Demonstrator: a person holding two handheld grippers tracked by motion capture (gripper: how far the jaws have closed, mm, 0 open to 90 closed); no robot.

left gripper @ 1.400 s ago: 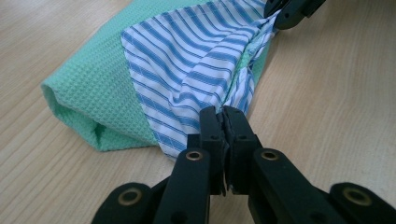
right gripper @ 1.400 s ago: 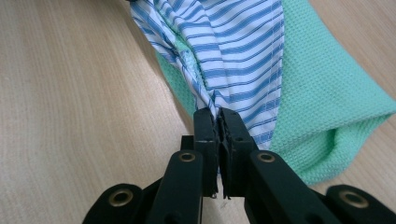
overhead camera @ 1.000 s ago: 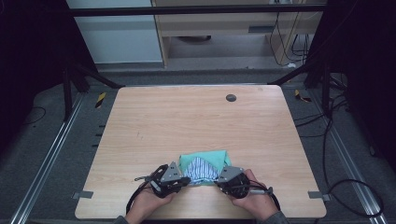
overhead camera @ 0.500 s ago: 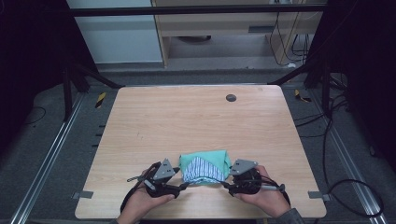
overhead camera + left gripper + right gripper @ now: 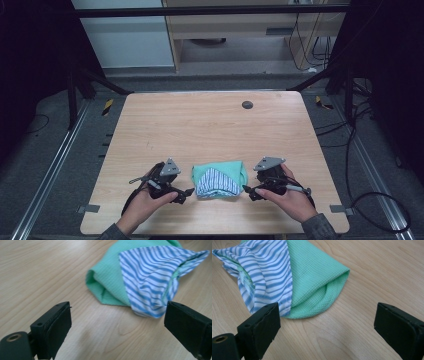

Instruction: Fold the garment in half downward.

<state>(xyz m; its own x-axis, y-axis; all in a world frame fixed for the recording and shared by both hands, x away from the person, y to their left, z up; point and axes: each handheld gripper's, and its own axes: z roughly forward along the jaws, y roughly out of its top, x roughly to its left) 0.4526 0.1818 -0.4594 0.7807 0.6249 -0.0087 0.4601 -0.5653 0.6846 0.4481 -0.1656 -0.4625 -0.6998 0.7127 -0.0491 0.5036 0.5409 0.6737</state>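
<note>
A folded cloth (image 5: pixel 220 179), green waffle weave with a blue-and-white striped layer on top, lies near the front edge of the wooden table (image 5: pixel 210 130). My left gripper (image 5: pixel 187 192) sits just left of it and my right gripper (image 5: pixel 247 190) just right of it, each in a person's hand. Both have just been opening and stand open, with nothing between the jaws. In the left gripper view the cloth (image 5: pixel 140 277) lies just ahead of the left gripper (image 5: pixel 117 315), its striped corner close to the right-hand jaw. In the right gripper view the cloth (image 5: pixel 312 275) lies ahead of the right gripper (image 5: pixel 327 312), towards the left.
A small dark round disc (image 5: pixel 247 104) sits at the table's far side. Black frame posts stand at both sides, and cables (image 5: pixel 370 200) trail on the floor to the right. Bare wood stretches behind the cloth.
Both grippers were shut at the cloth's front edge. They have let go, opened wide and drawn apart, left going left and right going right. The cloth rests on the table.
</note>
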